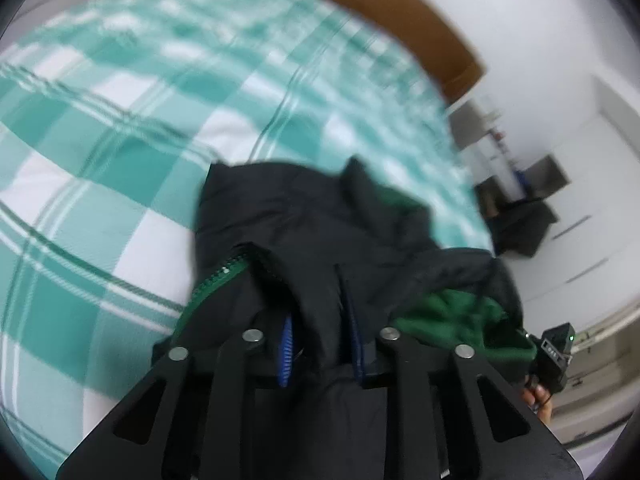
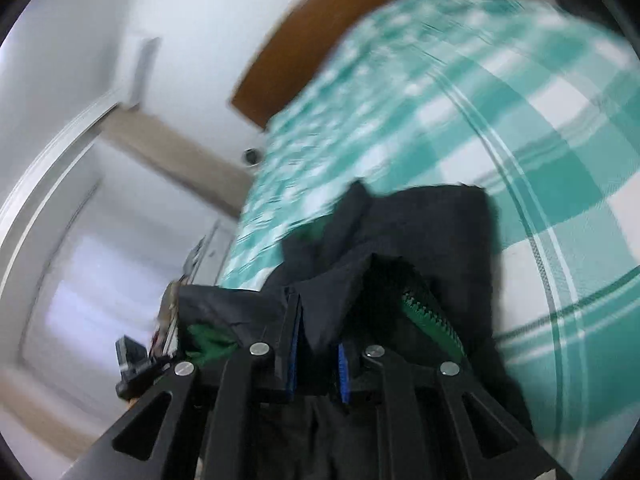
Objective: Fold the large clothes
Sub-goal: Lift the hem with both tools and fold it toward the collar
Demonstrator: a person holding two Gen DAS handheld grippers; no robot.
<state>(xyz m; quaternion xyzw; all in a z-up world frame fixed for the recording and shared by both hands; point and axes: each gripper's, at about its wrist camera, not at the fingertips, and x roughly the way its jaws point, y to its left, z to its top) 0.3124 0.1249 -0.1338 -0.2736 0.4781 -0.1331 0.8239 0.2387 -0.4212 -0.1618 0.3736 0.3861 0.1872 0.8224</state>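
Note:
A black jacket (image 1: 304, 216) with green lining (image 1: 452, 316) and a green zipper (image 1: 212, 280) hangs from both grippers above the bed. My left gripper (image 1: 322, 344) is shut on a fold of the jacket's black fabric. My right gripper (image 2: 318, 354) is shut on another fold of the same jacket (image 2: 424, 232), with its green zipper (image 2: 432, 328) just to the right. The right gripper (image 1: 554, 354) shows at the lower right of the left wrist view, and the left gripper (image 2: 134, 364) at the lower left of the right wrist view. Both views are motion-blurred.
A bed with a teal and white checked cover (image 1: 120, 140) lies below and ahead, also in the right wrist view (image 2: 540, 128). A brown headboard (image 1: 392, 12) stands against a white wall. White cabinets (image 1: 592, 216) and a dark chair (image 1: 520, 216) are to the right.

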